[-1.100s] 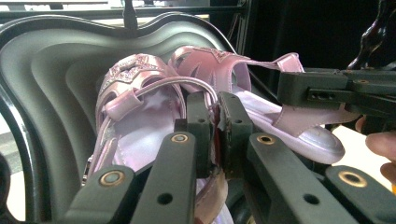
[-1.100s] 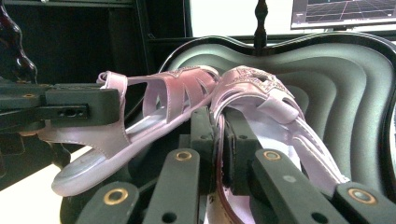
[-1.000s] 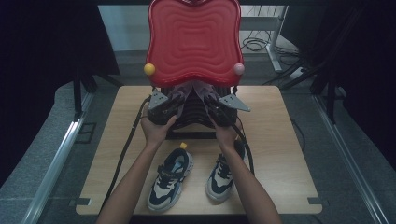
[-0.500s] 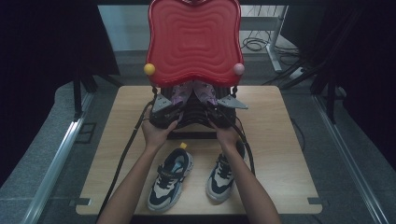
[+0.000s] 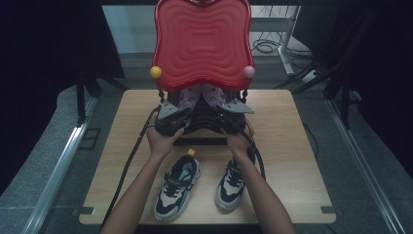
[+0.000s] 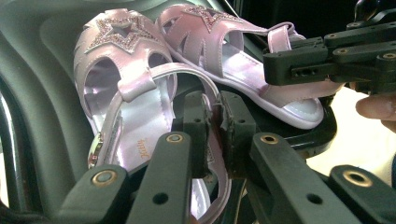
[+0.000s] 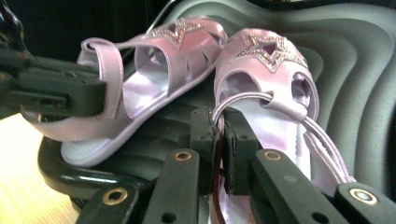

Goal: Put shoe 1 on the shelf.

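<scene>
Compared with the high view a second ago, I see little change: both hands have edged slightly toward the back of the table (image 5: 122, 146), and the sandals sit a touch deeper under the red lid (image 5: 202, 44). The two sneakers, left (image 5: 178, 187) and right (image 5: 233, 183), lie where they lay before, near the front edge.

Pose: both forearms enter from the bottom of the high view and converge on the dark ribbed tray (image 5: 204, 119) below the raised lid. My left hand (image 5: 163, 139) and right hand (image 5: 238, 141) each wrap a gripper body from behind, with the grippers pointing forward into the tray.

Left gripper (image 6: 215, 123): the jaws stand nearly together, pinching the thin heel strap of the left pink sandal (image 6: 123, 88). That sandal rests on the tray's ribbed surface, star-decorated toe pointing away from the camera.

Right gripper (image 7: 217, 140): the jaws are likewise almost closed and clamp the heel strap of the right pink sandal (image 7: 266, 79), which also lies in the tray with its toe away. In each gripper view the other gripper appears farther off, beside the neighbouring sandal. The two sandals lie side by side, toes nearly touching.

Writing: a small orange print shows on the insole of the left sandal in the left gripper view; it is too small for me to read. I see no other legible brand or label.
</scene>
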Action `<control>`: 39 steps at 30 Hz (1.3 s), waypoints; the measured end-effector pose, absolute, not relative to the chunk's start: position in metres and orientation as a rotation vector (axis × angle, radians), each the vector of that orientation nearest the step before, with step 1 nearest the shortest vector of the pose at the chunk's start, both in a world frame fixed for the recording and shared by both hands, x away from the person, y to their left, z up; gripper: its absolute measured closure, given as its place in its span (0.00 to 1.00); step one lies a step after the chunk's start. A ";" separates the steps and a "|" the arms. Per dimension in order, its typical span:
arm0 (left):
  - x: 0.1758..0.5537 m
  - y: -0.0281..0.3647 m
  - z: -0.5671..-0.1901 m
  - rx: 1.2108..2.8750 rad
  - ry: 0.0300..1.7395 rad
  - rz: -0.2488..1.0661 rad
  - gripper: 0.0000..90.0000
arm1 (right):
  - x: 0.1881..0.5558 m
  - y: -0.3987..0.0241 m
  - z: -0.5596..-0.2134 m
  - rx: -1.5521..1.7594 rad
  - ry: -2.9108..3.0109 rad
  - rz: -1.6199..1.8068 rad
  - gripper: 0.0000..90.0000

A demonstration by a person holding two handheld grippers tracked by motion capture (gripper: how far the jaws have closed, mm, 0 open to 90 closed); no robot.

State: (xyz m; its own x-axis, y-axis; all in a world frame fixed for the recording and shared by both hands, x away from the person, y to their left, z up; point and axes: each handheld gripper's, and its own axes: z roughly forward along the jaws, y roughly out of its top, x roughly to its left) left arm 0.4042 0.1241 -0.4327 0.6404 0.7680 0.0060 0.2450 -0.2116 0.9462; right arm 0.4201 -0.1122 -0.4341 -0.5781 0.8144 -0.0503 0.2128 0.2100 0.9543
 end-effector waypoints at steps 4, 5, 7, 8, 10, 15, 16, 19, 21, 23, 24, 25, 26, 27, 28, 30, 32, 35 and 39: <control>0.404 0.125 -0.433 1.767 0.822 0.592 0.90 | 0.420 -0.114 -0.437 0.954 1.945 1.378 0.92; 0.404 0.125 -0.433 1.768 0.823 0.591 0.89 | 0.420 -0.113 -0.437 0.957 1.949 1.380 0.92; 0.403 0.126 -0.432 1.769 0.826 0.587 0.87 | 0.420 -0.114 -0.437 0.970 1.953 1.386 0.89; 0.403 0.127 -0.432 1.770 0.829 0.585 0.85 | 0.421 -0.114 -0.437 0.980 1.955 1.392 0.87; 0.403 0.128 -0.432 1.770 0.842 0.578 0.79 | 0.421 -0.116 -0.437 1.005 1.954 1.420 0.81; 0.399 0.130 -0.427 1.764 0.857 0.568 0.63 | 0.416 -0.119 -0.432 1.033 1.943 1.460 0.69; 0.398 0.131 -0.426 1.760 0.854 0.564 0.61 | 0.415 -0.120 -0.431 1.041 1.944 1.465 0.66; 0.393 0.132 -0.422 1.762 0.856 0.566 0.57 | 0.410 -0.122 -0.429 1.066 1.940 1.491 0.60; 0.390 0.133 -0.419 1.771 0.880 0.564 0.54 | 0.407 -0.123 -0.428 1.071 1.938 1.497 0.58; 0.388 0.135 -0.417 1.776 0.885 0.553 0.52 | 0.404 -0.124 -0.427 1.073 1.937 1.498 0.57; 0.386 0.136 -0.417 1.781 0.887 0.551 0.51 | 0.402 -0.124 -0.427 1.081 1.939 1.503 0.56; 0.385 0.137 -0.416 1.785 0.889 0.545 0.51 | 0.401 -0.125 -0.426 1.079 1.941 1.503 0.56; 0.383 0.138 -0.415 1.790 0.889 0.538 0.50 | 0.399 -0.126 -0.425 1.074 1.949 1.504 0.55; 0.382 0.139 -0.414 1.795 0.887 0.532 0.49 | 0.397 -0.126 -0.424 1.069 1.944 1.513 0.55; 0.380 0.139 -0.414 1.795 0.886 0.528 0.49 | 0.394 -0.128 -0.422 1.060 1.943 1.522 0.55; 0.377 0.141 -0.413 1.809 0.879 0.516 0.47 | 0.391 -0.129 -0.420 1.052 1.952 1.532 0.55; 0.373 0.144 -0.413 1.814 0.865 0.500 0.46 | 0.387 -0.132 -0.419 1.051 1.962 1.545 0.54; 0.368 0.148 -0.412 1.813 0.868 0.489 0.45 | 0.382 -0.135 -0.418 1.044 1.984 1.560 0.54; 0.360 0.152 -0.412 1.811 0.865 0.473 0.45 | 0.376 -0.140 -0.417 1.034 2.011 1.572 0.53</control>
State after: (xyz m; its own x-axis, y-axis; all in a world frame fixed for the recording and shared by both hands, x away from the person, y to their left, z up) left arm 0.3596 0.1524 -0.4120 0.6633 0.7447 -0.0735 0.3399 -0.2122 0.9162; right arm 0.3757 -0.1400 -0.4170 -0.6541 0.7439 0.1371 0.3123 0.1006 0.9446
